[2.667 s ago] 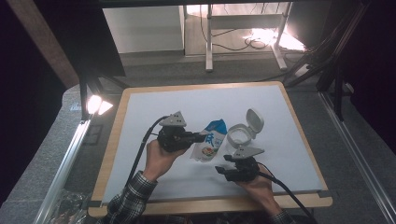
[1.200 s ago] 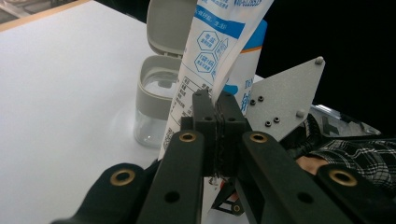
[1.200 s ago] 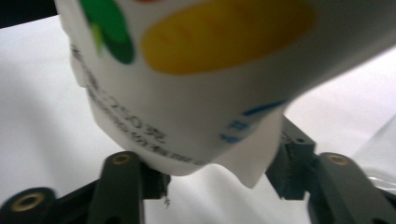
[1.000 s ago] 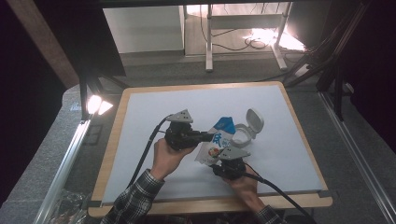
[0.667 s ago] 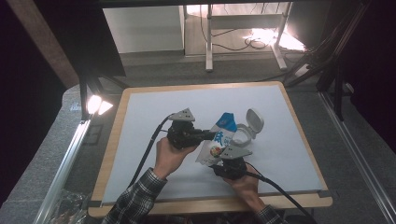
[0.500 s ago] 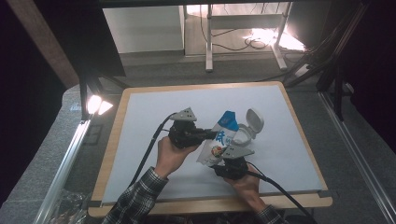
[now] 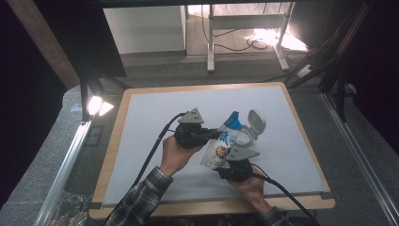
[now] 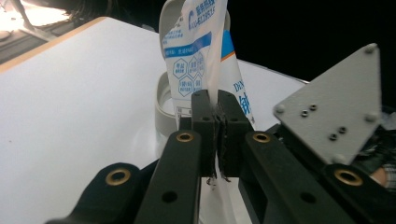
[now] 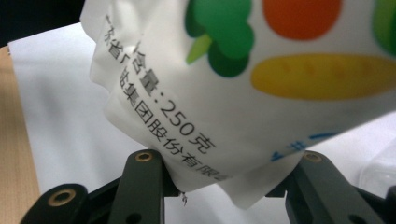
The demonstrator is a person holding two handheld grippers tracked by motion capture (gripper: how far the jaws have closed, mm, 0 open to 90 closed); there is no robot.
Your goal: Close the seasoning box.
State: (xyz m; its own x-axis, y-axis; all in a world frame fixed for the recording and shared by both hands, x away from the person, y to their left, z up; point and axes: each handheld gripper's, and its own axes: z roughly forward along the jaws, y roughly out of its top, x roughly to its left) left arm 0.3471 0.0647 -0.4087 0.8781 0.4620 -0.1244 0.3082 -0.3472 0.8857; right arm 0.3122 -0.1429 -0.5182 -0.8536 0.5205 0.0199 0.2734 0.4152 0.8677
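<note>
In the right gripper view the pouch [image 9: 243,93] runs off the top and right edges, so its full shape and most of its print are cut away, and the bright coloured pictures on it are blurred. Its lower corner hides the right gripper [image 9: 229,186] fingertips, whose arms leave the frame at the bottom. In the left gripper view the pouch top is cut by the upper edge, and it hides much of the white container [image 8: 163,116] behind it. In the high view the small print on the pouch [image 7: 221,146] is too small to read, and both forearms run off the bottom edge.
</note>
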